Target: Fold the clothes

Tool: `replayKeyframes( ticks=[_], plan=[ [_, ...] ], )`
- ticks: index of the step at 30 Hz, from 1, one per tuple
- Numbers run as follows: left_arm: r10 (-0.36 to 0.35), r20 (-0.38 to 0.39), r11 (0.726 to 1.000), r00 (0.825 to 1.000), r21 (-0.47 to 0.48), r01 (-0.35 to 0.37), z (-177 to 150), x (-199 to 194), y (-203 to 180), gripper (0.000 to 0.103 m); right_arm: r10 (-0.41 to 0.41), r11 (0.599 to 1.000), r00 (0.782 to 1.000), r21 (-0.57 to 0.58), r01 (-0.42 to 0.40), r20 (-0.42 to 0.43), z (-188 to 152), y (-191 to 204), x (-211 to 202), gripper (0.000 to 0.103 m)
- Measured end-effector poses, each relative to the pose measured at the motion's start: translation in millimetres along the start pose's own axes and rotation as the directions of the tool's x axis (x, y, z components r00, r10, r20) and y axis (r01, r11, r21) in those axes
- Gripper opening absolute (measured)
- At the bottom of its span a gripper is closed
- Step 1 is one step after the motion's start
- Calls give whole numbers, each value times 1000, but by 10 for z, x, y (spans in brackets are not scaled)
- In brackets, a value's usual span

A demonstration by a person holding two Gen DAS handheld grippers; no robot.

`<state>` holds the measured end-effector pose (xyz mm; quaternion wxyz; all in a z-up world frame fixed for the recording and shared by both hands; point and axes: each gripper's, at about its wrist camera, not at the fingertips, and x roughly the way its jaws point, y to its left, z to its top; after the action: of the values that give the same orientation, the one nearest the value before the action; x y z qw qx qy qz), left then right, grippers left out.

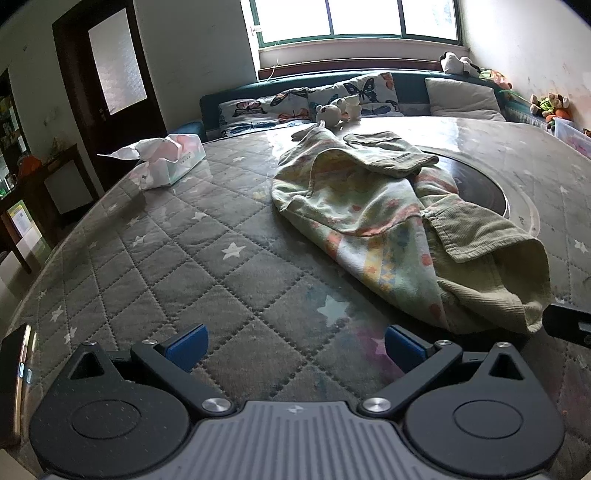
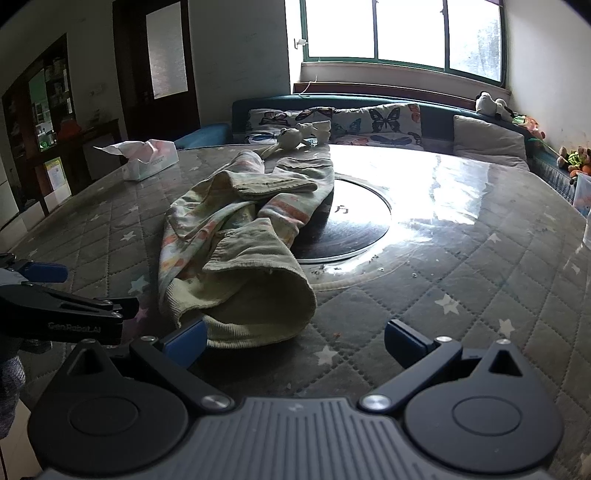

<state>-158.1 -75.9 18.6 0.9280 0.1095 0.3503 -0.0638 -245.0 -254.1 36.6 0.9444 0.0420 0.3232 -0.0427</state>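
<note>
Corduroy garment [image 1: 388,206] crumpled at frame centre on quilted table [image 1: 184,258], unfolded. Left gripper [image 1: 295,347] and right gripper [image 2: 293,341] spread apart, empty. All folding remains.

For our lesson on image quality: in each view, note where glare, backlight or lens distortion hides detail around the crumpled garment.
Left wrist view: the window is blown out to white, the table edge bows from fisheye, and the garment reads clearly. Right wrist view: strong glare washes out the tabletop beside the dark round plate; the room's left side is dim.
</note>
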Motion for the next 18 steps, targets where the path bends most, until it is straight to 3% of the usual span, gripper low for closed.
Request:
replayKeyframes(
  ticks=[18],
  plan=[
    [0, 7, 1000, 1000, 11, 0, 5, -41, -32, 103, 14, 1000, 1000, -11, -14, 1, 5, 66, 5, 103]
  ],
)
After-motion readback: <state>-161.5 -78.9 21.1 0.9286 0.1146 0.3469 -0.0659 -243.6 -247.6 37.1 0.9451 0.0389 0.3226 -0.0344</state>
